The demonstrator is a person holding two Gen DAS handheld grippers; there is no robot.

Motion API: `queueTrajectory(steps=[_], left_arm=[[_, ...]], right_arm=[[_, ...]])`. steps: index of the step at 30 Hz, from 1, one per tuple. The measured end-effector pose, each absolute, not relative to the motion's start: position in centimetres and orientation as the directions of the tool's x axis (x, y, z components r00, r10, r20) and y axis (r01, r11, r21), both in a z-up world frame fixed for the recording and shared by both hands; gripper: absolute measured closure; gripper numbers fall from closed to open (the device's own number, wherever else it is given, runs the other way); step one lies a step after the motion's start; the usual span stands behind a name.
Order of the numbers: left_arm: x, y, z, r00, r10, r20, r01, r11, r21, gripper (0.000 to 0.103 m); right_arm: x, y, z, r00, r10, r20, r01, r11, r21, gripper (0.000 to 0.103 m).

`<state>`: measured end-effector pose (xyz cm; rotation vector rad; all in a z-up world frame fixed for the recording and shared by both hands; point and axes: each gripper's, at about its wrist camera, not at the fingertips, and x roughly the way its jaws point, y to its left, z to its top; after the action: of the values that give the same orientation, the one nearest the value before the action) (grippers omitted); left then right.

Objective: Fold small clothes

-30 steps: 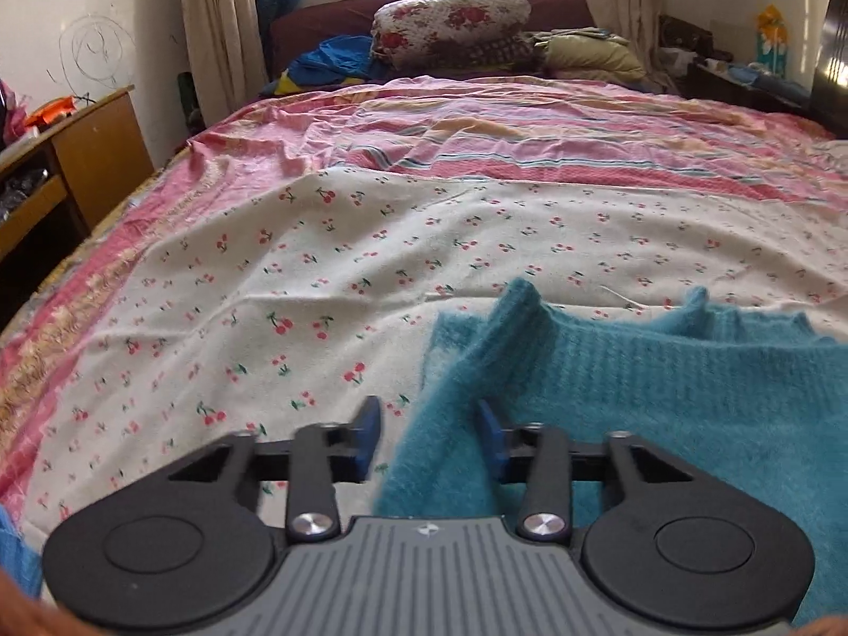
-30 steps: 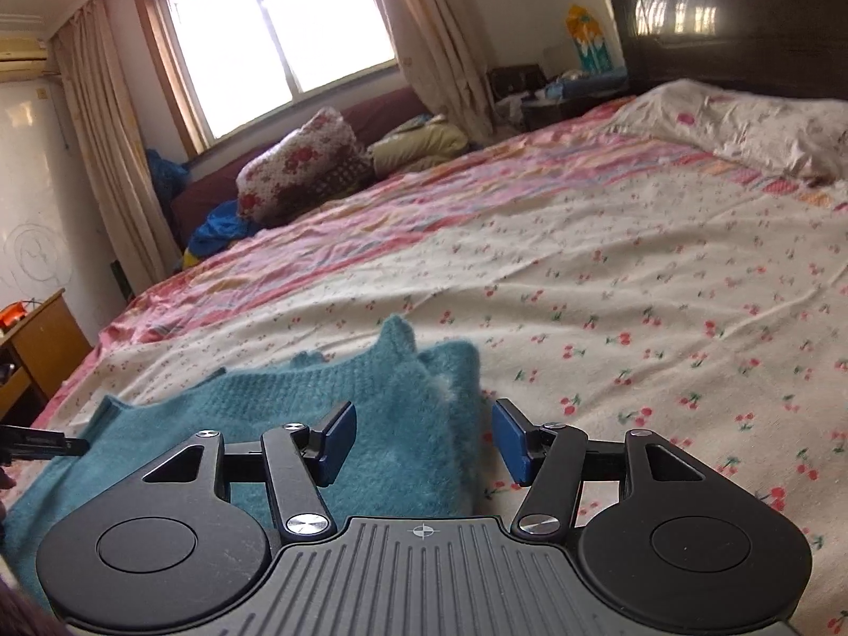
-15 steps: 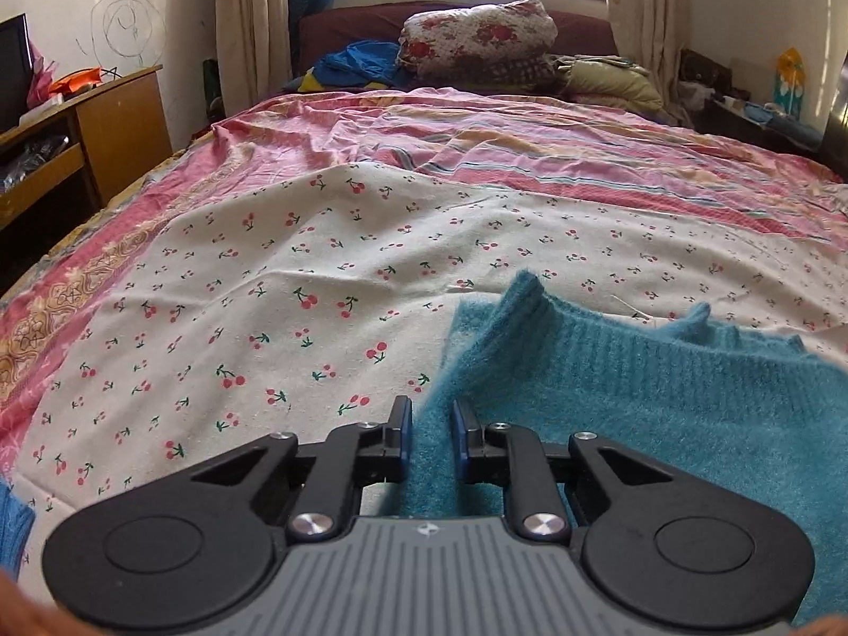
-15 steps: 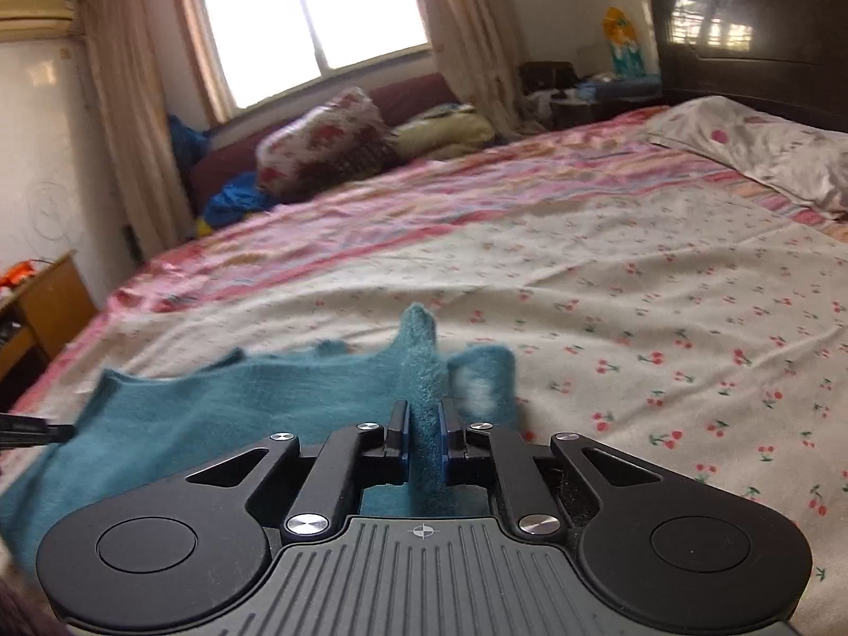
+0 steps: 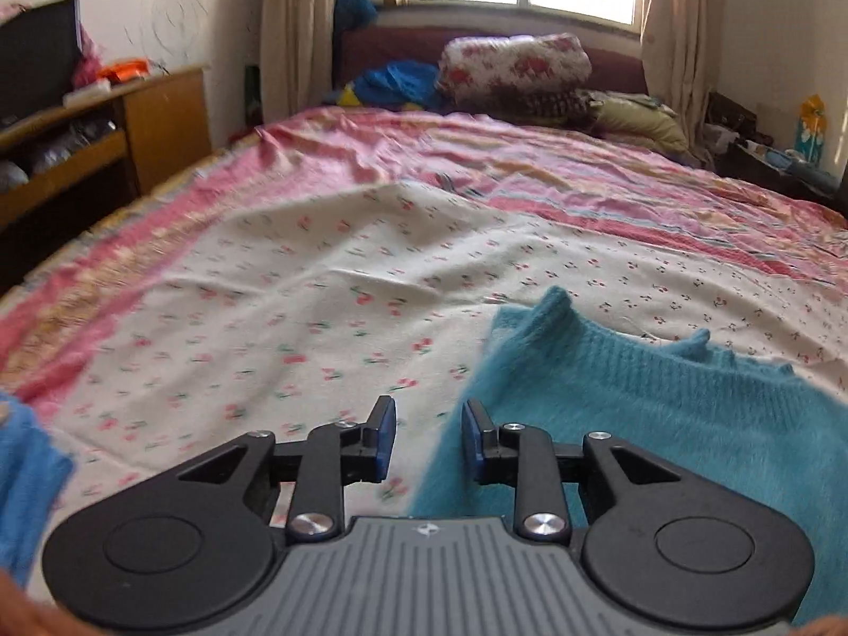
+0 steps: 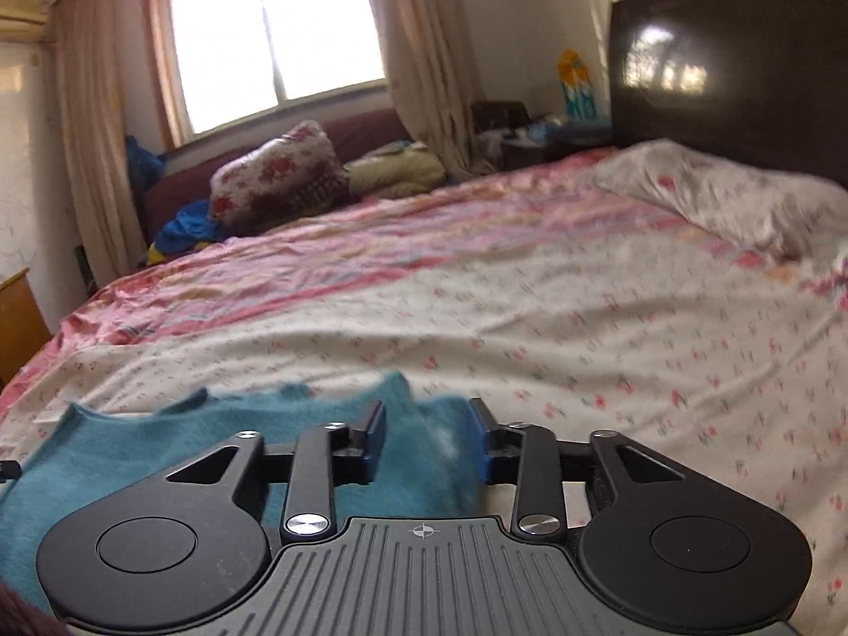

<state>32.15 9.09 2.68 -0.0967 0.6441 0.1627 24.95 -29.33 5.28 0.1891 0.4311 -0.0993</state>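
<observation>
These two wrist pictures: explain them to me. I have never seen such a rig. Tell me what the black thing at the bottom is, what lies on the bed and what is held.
No robot here: a person carries a two-finger tool in each hand, each with a wide-angle camera looking forward along its fingers. The black shape at the bottom is that tool. One picture comes from the left gripper, the other from the right gripper.

On the cherry-print bed sheet lies a fluffy teal knitted sweater, also in the right view.

Both pairs of blue-padded jaws are opening. The left has only the sweater's edge below its gap; the right has fabric between its fingers, but the pads do not press on it. Nothing is held.
</observation>
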Motion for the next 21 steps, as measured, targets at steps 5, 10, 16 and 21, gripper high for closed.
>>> queueTrajectory(steps=[5,10,16,21], left_arm=[[28.2,11.0,2.0,0.79,0.06,-0.61,-0.203,0.965,-0.168,0.065],[25.2,12.5,0.6,0.799,0.013,-0.601,-0.232,0.929,-0.289,0.059],[24.7,13.5,-0.9,0.802,-0.07,-0.594,-0.203,0.902,-0.38,0.059],[24.4,14.5,-1.4,0.801,-0.136,-0.583,-0.168,0.883,-0.438,0.058]], right_arm=[[27.7,-21.4,6.8,0.857,0.171,-0.487,-0.101,0.981,0.168,0.061],[31.0,-13.8,5.8,0.745,0.307,-0.593,-0.239,0.952,0.192,0.061],[35.3,-7.6,5.5,0.66,0.379,-0.649,-0.317,0.923,0.217,0.06],[39.1,-3.6,4.2,0.585,0.403,-0.703,-0.299,0.914,0.276,0.054]])
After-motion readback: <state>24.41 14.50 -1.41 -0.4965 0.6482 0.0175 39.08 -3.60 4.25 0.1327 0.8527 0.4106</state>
